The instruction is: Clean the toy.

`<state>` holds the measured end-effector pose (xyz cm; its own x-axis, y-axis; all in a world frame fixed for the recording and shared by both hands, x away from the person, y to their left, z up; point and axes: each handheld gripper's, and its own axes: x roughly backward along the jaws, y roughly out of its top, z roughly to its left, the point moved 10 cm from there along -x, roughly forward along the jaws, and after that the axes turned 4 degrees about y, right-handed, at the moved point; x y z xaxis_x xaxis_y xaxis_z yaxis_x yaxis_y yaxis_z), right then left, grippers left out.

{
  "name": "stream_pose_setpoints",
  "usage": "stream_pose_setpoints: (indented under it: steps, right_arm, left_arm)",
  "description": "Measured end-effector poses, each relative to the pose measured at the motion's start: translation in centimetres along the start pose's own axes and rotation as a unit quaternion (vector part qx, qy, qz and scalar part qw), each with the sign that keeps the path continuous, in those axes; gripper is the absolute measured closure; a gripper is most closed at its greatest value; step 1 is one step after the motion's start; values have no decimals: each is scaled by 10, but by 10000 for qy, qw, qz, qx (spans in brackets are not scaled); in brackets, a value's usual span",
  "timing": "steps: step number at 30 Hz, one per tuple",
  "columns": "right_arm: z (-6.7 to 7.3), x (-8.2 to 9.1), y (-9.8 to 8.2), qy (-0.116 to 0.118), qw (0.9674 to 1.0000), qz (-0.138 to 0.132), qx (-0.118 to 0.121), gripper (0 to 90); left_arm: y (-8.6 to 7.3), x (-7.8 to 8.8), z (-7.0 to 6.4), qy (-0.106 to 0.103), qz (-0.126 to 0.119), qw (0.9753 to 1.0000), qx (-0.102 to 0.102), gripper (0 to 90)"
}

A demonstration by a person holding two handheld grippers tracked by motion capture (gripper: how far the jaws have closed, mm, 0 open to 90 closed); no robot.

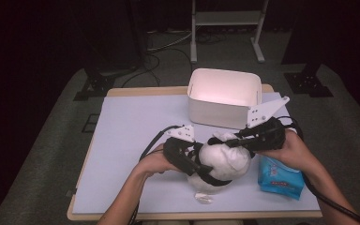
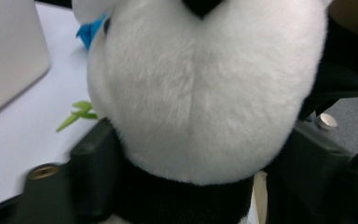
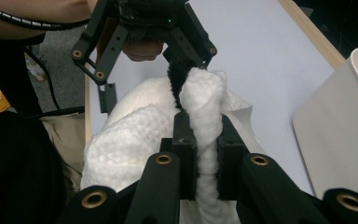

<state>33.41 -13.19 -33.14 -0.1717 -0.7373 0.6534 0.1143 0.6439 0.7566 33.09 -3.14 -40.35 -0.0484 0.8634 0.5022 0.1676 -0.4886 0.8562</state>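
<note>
Plush panda [image 2: 200, 93] sits between my left gripper's [image 1: 201, 166] loosely spread jaws; my right gripper [image 3: 200, 154] pinches its white fabric.

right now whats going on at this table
A person works a plush panda with a claw in each hand. The right claw is shut on a fold of white cloth draped over the toy. The left claw straddles the panda's body, jaws wide. A white bin stands behind, and a blue pack lies beside.
</note>
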Motion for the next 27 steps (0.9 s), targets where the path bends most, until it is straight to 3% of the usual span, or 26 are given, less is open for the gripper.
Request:
stream_pose_setpoints:
  steps: [4, 16, 22, 27]
  right_arm:
    - [-1, 2, 3, -26, 9999, -112, -27, 813]
    - [-3, -1, 10, 15, 9995, -320, -78, 812]
    - [-3, -3, 7, 59, 9996, -243, -113, 812]
    - [0, 0, 19, 68, 9993, -359, -14, 812]
  left_arm:
    - [4, 5, 1, 110, -32, 9999, -42, 383]
    - [11, 32, 4, 518, 288, 9978, -311, 413]
    - [8, 25, 2, 475, 394, 9977, -267, 412]
    - [12, 19, 1, 469, 469, 9972, -357, 409]
